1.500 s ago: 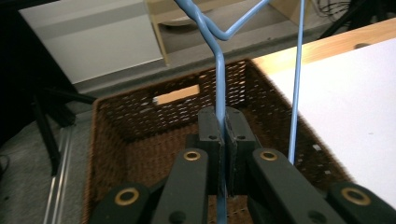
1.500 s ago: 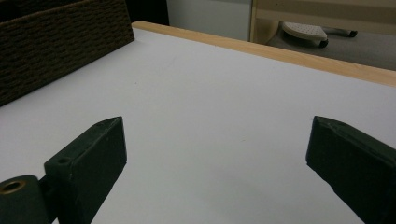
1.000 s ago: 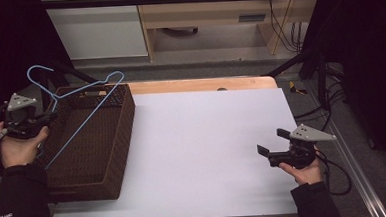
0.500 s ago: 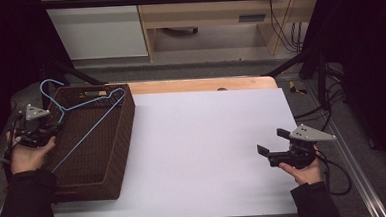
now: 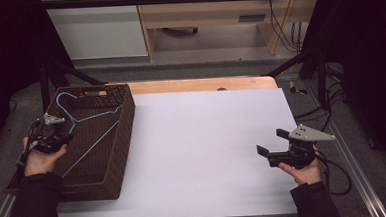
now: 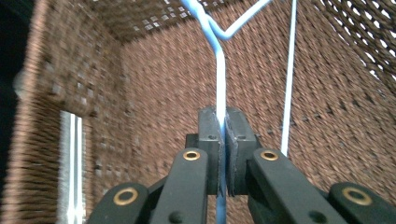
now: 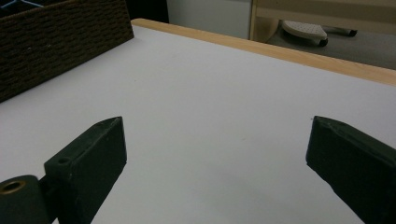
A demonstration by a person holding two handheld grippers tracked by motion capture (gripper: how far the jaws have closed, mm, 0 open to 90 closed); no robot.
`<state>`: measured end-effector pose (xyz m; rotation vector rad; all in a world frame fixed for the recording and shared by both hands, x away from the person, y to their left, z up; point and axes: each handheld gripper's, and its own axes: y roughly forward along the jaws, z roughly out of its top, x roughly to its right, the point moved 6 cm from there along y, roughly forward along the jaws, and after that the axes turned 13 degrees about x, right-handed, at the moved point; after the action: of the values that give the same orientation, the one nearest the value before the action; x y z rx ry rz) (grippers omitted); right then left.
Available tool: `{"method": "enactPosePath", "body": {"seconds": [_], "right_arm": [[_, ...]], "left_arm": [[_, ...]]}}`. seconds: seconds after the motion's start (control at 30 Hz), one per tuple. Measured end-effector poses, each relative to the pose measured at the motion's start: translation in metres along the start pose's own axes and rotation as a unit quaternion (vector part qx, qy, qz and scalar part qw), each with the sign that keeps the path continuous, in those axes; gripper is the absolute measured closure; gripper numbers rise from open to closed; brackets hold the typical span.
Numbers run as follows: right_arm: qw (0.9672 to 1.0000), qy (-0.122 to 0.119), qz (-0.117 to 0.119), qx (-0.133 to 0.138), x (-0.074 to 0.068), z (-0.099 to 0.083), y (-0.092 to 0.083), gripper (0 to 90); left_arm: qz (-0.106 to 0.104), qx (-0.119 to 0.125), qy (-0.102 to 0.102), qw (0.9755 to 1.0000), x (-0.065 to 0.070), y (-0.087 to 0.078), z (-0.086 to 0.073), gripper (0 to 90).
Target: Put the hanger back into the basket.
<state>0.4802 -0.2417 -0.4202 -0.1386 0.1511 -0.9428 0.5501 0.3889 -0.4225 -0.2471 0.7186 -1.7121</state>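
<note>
From above, your left tongs (image 5: 57,138) sit half lost against the dark weave of the basket (image 5: 120,142), so their tips are hard to make out there; the left gripper view settles it, showing the two pads pressed tight on the thin wire of a blue hanger (image 6: 220,79), with the wire running on out of the frame below. That same view cuts off the hanger's hook at the top edge, and the basket wall beside it is blurred. The basket is a brown woven one standing on the left end of the desk (image 5: 207,138), its near left corner running out of the overhead frame. Inside it lies the blue hanger (image 5: 89,126), hook toward the far end, long bar slanting across the basket floor toward you. I cannot tell whether the hanger rests fully on the bottom. Your right tongs (image 5: 273,145) hover over the right side of the desk, well apart from the basket, spread wide with nothing between them. Between your two hands is bare white desk surface. Beyond the desk's wooden far edge are a pale cabinet (image 5: 96,26), a wooden shelf unit (image 5: 201,13) and trailing cables (image 5: 282,28) on the floor.
</note>
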Motion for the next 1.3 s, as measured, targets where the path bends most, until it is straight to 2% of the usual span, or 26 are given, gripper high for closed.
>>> {"method": "enactPosePath", "body": {"seconds": [0.07, 0.27, 0.37, 0.53, 0.6, 0.67, 0.77, 0.87, 0.9, 0.93, 1.0, 1.13, 1.3], "right_arm": [[1.0000, 0.000, 0.000, 0.000, 0.000, 0.000, 0.000, 5.5], [1.0000, 0.001, 0.000, -0.001, -0.001, 0.000, 0.001, 5.5], [1.0000, 0.000, 0.001, -0.001, -0.001, -0.001, 0.001, 5.5], [1.0000, 0.002, -0.001, 0.000, -0.001, 0.000, 0.001, 5.5], [1.0000, 0.002, -0.001, 0.000, -0.001, 0.000, 0.001, 5.5], [1.0000, 0.003, -0.001, 0.001, -0.001, 0.000, 0.001, 5.4], [1.0000, 0.001, -0.001, 0.002, -0.001, 0.000, 0.000, 5.5], [1.0000, 0.004, -0.002, 0.004, -0.001, 0.000, 0.000, 5.4], [1.0000, 0.005, -0.002, 0.005, -0.001, 0.001, 0.000, 5.4], [1.0000, 0.006, -0.002, 0.006, -0.001, 0.001, 0.000, 5.3], [0.9999, 0.008, -0.002, 0.007, -0.001, 0.001, 0.000, 5.2], [0.9999, 0.007, -0.003, 0.011, -0.001, 0.002, -0.001, 5.1], [0.9999, 0.009, -0.002, 0.013, -0.001, 0.003, -0.002, 4.9]], "left_arm": [[-0.007, -0.012, -0.014, 0.9998, 0.001, 0.002, -0.003, 86.3], [-0.008, -0.030, -0.019, 0.9993, 0.001, 0.005, -0.008, 85.0], [-0.005, -0.038, -0.020, 0.9991, 0.000, 0.005, -0.010, 76.3], [-0.010, -0.010, -0.042, 0.9990, -0.005, -0.006, -0.007, 66.8], [-0.012, 0.019, -0.053, 0.9983, -0.005, -0.015, -0.002, 61.6], [-0.018, 0.049, -0.065, 0.9965, -0.001, -0.023, 0.004, 55.9], [-0.035, 0.104, -0.077, 0.9909, 0.010, -0.039, 0.016, 49.6], [-0.064, 0.149, -0.079, 0.9836, 0.027, -0.053, 0.027, 43.8], [-0.074, 0.166, -0.081, 0.9800, 0.034, -0.058, 0.031, 43.0], [-0.080, 0.174, -0.081, 0.9780, 0.038, -0.061, 0.034, 41.3], [-0.094, 0.198, -0.081, 0.9724, 0.050, -0.068, 0.039, 39.0], [-0.118, 0.228, -0.079, 0.9634, 0.074, -0.078, 0.048, 31.4], [-0.146, 0.249, -0.061, 0.9555, 0.104, -0.086, 0.054, 27.0]]}}
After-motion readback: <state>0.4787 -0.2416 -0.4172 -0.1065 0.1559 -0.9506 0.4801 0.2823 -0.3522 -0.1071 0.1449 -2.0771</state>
